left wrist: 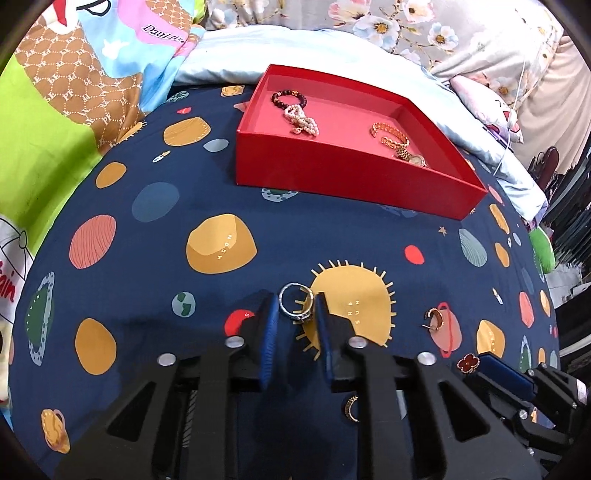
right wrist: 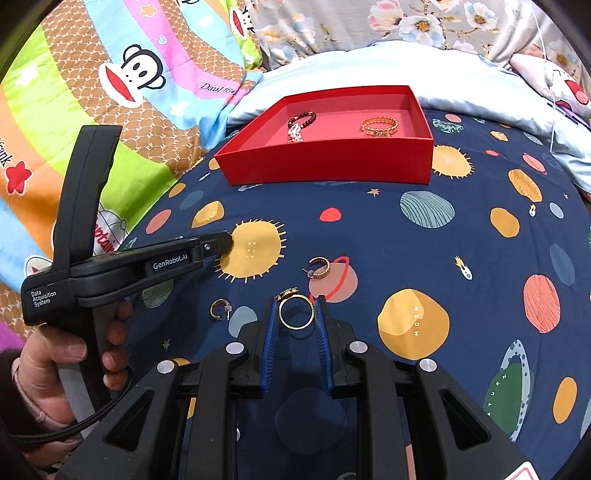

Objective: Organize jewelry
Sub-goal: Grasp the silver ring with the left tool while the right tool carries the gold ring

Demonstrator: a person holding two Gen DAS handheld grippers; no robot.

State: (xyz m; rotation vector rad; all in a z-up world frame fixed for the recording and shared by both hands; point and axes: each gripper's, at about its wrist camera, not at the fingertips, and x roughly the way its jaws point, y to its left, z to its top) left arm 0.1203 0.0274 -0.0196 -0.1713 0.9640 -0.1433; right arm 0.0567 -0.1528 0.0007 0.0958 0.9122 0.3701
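Note:
A red box sits on the navy planet-print bedsheet. It holds a dark bead bracelet, a pearl bracelet, a gold bangle and a gold watch. My left gripper is shut on a silver ring. My right gripper is shut on a gold ring with a clover charm. The box also shows in the right wrist view. A gold hoop earring lies just ahead of the right gripper, and another lies to its left.
The left gripper's body and the hand holding it fill the left of the right wrist view. Colourful cartoon quilts lie at the left, floral pillows behind the box. A hoop earring lies right of the left gripper.

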